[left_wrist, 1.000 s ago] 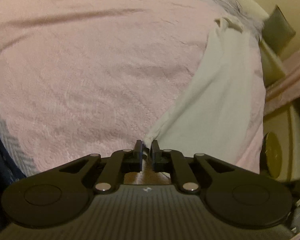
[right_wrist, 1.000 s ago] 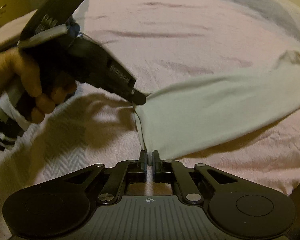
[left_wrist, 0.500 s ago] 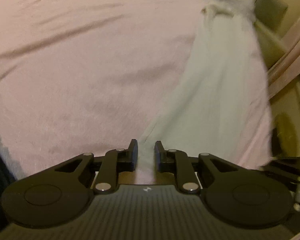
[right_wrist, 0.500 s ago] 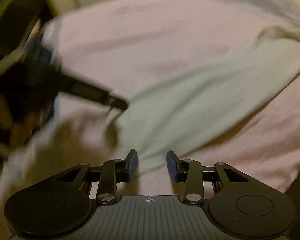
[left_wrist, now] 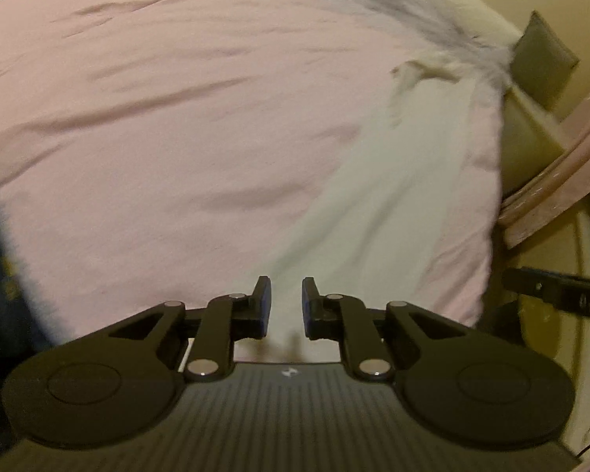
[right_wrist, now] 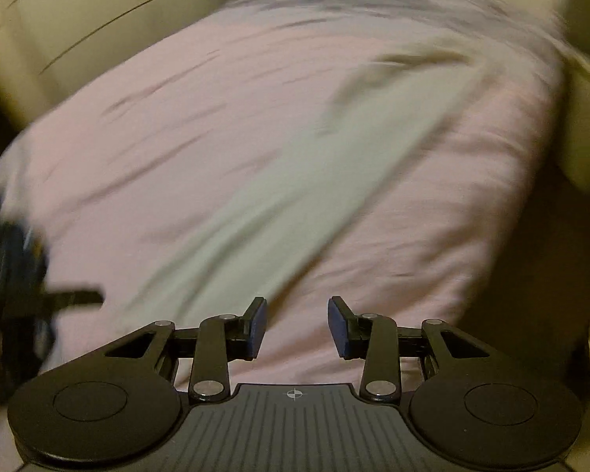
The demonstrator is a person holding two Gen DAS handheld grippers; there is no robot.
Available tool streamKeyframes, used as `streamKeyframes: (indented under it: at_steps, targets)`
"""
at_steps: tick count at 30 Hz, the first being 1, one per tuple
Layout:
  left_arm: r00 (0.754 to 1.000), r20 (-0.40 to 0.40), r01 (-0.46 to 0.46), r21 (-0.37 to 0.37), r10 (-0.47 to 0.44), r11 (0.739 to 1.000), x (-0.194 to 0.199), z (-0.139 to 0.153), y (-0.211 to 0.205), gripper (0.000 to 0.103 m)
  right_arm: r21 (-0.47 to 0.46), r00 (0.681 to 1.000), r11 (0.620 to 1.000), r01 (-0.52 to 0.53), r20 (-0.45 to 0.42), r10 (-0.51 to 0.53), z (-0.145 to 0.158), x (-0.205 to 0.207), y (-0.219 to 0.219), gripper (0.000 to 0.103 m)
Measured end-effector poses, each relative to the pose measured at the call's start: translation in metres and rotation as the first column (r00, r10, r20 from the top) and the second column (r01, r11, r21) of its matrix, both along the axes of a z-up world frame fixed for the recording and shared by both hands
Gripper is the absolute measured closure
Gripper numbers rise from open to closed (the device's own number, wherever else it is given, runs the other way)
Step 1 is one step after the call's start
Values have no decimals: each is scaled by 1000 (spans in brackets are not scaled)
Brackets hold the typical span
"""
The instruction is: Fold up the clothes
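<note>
1. The white garment (left_wrist: 393, 181) lies flat on the pink bed cover (left_wrist: 177, 118), as a long strip. In the left wrist view it runs from the left tongs (left_wrist: 286, 305) toward 1 o'clock; in the right wrist view it runs from 8 o'clock toward 1 o'clock (right_wrist: 295, 181).
2. The left tongs have a narrow gap that is closing; the pads press on nothing, and the cloth lies below them.
3. The right tongs (right_wrist: 297, 324) stand about half open and empty, over the pink cover.
4. A grey blanket (left_wrist: 432, 8) lies at the far edge of the bed.
</note>
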State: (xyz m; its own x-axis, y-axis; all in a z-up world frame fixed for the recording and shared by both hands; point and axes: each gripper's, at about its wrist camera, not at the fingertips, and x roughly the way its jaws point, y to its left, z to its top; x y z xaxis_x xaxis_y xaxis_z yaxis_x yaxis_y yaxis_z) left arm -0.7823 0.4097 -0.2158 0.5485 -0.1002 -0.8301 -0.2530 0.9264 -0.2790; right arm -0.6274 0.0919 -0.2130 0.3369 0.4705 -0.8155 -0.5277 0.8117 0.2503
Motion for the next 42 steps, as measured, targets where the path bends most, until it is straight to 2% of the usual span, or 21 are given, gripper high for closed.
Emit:
streamKeyframes:
  at_steps: [2, 6, 13, 17, 20, 24, 28, 34, 40, 42]
  targets:
    - [1000, 16, 26, -18, -26, 1000, 25, 9, -15, 92, 43, 991, 992, 120, -67, -117, 7, 31, -26, 65]
    - [995, 44, 95, -8, -94, 995, 80, 26, -48, 92, 119, 947, 948, 294, -172, -272, 16, 88, -69, 65]
    - [977, 103, 191, -28, -187, 981, 193, 29, -116, 88, 248, 879, 851, 463, -255, -403, 22, 202, -135, 65]
    - [973, 105, 212, -48, -206, 976, 268, 7, -153, 88, 316, 867, 819, 479, -315, -386, 5, 292, -149, 66]
    - [974, 89, 213, -49, -208, 976, 330, -12, -181, 88, 345, 856, 803, 486, -375, -357, -19, 365, -152, 71]
    - [967, 58, 249, -11, -248, 969, 398, -32, -219, 88, 412, 845, 777, 477, -459, -275, -40, 448, -145, 71]
    - [964, 7, 267, 31, -267, 963, 444, -47, -243, 88, 431, 825, 780, 454, -535, -185, -63, 507, -125, 71]
    - [954, -44, 298, 45, -296, 954, 475, -63, -254, 88, 419, 804, 788, 452, -575, -155, -84, 550, -108, 71]
    - [948, -74, 315, 65, -311, 947, 490, -71, -259, 88, 390, 780, 788, 476, -601, -174, -105, 563, -108, 71]
    - [944, -77, 327, 72, -322, 942, 493, -73, -262, 88, 393, 782, 789, 472, -600, -169, -108, 564, -107, 71]
